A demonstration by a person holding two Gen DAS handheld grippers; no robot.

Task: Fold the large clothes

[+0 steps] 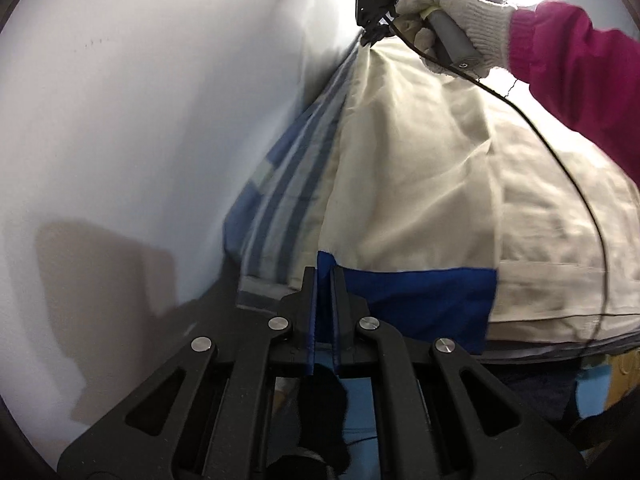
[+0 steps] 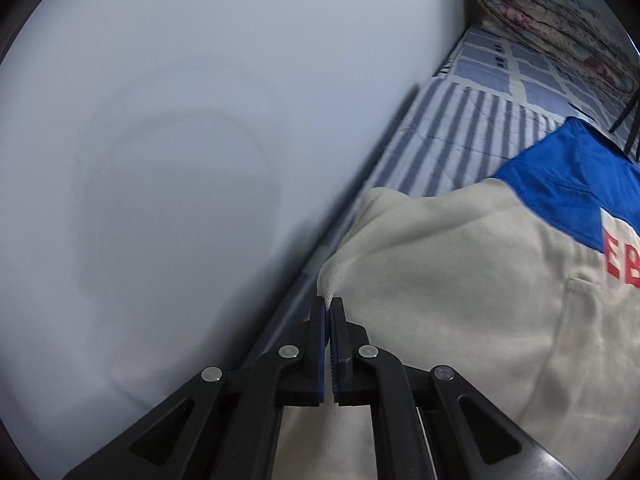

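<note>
L gripper (image 1: pixel 325 276) pinches the blue hem of the cream garment (image 1: pixel 420 184) w/ jaws together, R gripper (image 2: pixel 329 308) jaws clamped on its cream corner, over the striped bed (image 2: pixel 460 128).

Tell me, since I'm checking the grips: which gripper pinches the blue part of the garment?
The left gripper is shut on the blue panel. The right gripper pinches cream cloth instead.

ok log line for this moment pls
left gripper: shut on garment blue hem | right gripper: shut on cream edge | garment on bed by wall
</note>
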